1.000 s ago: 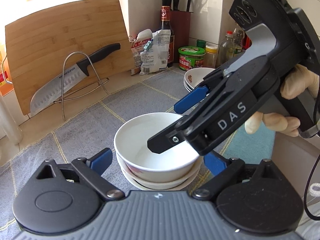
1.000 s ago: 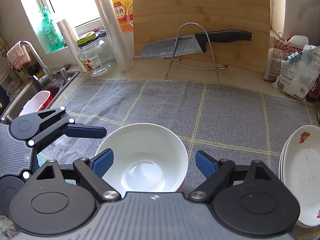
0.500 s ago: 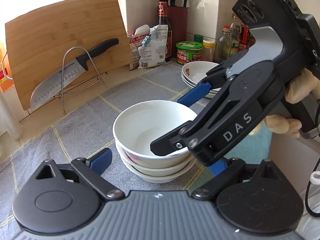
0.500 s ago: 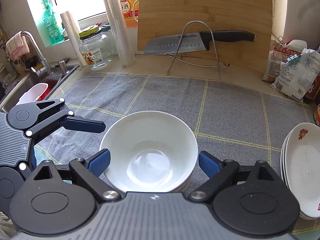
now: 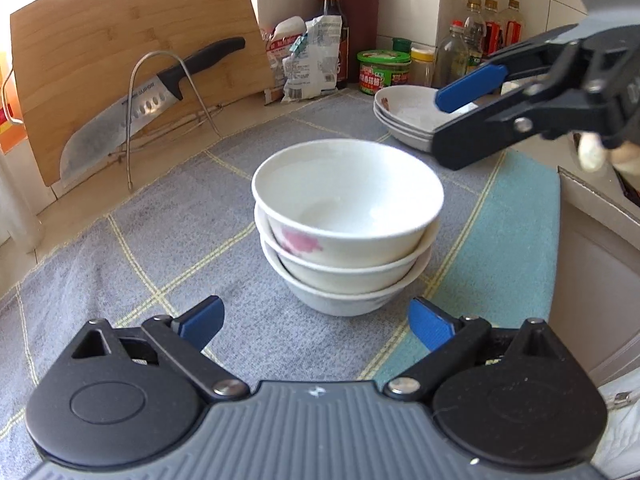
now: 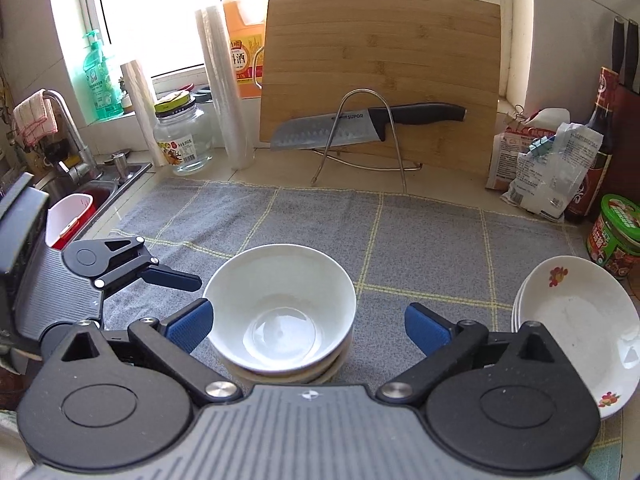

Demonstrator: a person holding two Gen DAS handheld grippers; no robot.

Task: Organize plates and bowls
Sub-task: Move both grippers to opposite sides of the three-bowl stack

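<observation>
From the left wrist, the bowls stand stacked just ahead of the wide-open, empty left gripper. From the right wrist, the stack sits left of centre between the right gripper's opening jaws, unpressed; the plates lie off its right finger.

— What covers the worktop?
— A grey checked cloth, with a stack of white bowls in the middle of it.
— And to the side?
— Stacked plates near the cloth's edge; a wire knife rack, a glass jar and food bags sit on the bare worktop behind.
</observation>
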